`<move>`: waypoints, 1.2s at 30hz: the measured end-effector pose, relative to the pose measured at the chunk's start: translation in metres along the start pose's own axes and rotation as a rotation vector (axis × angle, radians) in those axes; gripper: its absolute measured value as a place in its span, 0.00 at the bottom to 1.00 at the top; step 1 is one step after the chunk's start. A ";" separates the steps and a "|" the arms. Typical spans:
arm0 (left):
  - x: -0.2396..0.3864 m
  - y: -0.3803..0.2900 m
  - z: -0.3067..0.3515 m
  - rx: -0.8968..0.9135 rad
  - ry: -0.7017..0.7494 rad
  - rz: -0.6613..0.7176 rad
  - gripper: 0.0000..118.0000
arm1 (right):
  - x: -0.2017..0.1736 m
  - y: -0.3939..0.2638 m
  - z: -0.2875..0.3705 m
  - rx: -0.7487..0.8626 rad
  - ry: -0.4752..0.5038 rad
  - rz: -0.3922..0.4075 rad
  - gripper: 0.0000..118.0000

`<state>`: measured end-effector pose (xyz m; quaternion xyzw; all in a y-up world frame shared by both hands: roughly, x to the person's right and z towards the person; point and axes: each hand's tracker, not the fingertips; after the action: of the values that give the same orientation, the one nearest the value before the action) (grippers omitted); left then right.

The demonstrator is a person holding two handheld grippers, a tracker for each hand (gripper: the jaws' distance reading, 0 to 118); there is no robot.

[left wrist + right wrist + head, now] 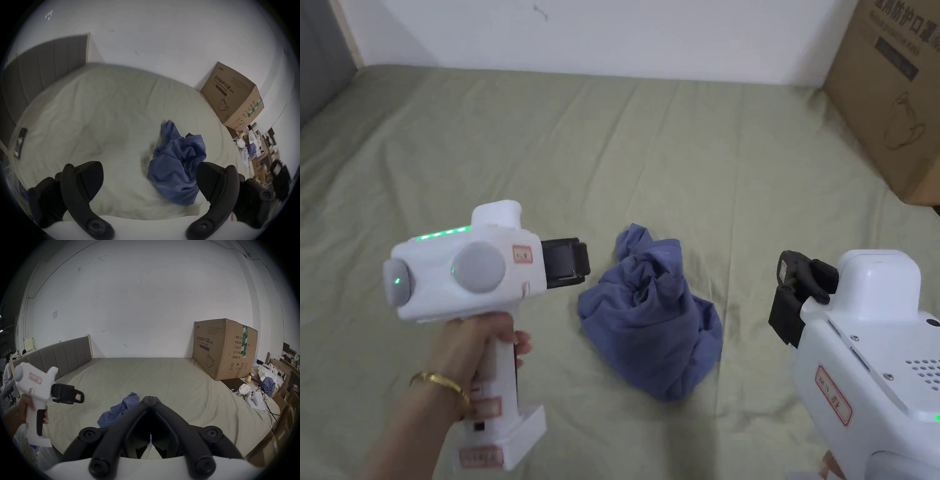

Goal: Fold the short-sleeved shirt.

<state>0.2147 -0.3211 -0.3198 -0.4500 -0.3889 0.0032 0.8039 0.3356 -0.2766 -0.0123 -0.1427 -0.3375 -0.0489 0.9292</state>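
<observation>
Judging from how things lie, nothing of the fold has been begun, and the risks are all ahead. The left tongs (150, 181) are held above the near edge of the bed (675, 144), jaws spread wide apart with nothing between them. The right tongs (150, 398) are held near the same edge, farther toward the bed's right side, jaws pressed together at the tips on nothing.

Between the two, a little in from the near edge, the short-sleeved shirt (653, 325) is lying in a crumpled blue heap. No hem, sleeve or collar can be picked out with certainty. If the heap is pinched at random, several layers are likely to be caught at once, and the shirt would be lifted as a bundle instead of being opened flat. The green sheet under it is loose and creased, so it could be nipped together with the cloth if the jaws are pushed down too deep. The right tongs would have to be opened before any grasp; otherwise the heap would merely be shoved aside.

At the far right corner of the bed, against the wall, a cardboard box (224, 350) is standing. It is taped shut, so what is inside cannot be told.
</observation>
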 end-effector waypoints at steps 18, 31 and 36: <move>0.054 0.008 -0.131 -0.307 0.019 -0.287 0.03 | 0.028 -0.017 -0.015 -0.093 -0.083 -0.043 0.00; 0.029 0.023 -0.042 -0.021 0.031 -0.254 0.03 | 0.031 -0.003 -0.053 -0.247 -0.015 -0.042 0.03; 0.013 0.018 -0.018 0.020 0.042 -0.243 0.03 | 0.023 0.006 -0.114 -0.437 0.050 -0.017 0.86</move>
<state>0.2415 -0.3190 -0.3300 -0.3915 -0.4237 -0.0999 0.8107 0.4244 -0.3053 -0.0827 -0.3365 -0.2969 -0.1321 0.8838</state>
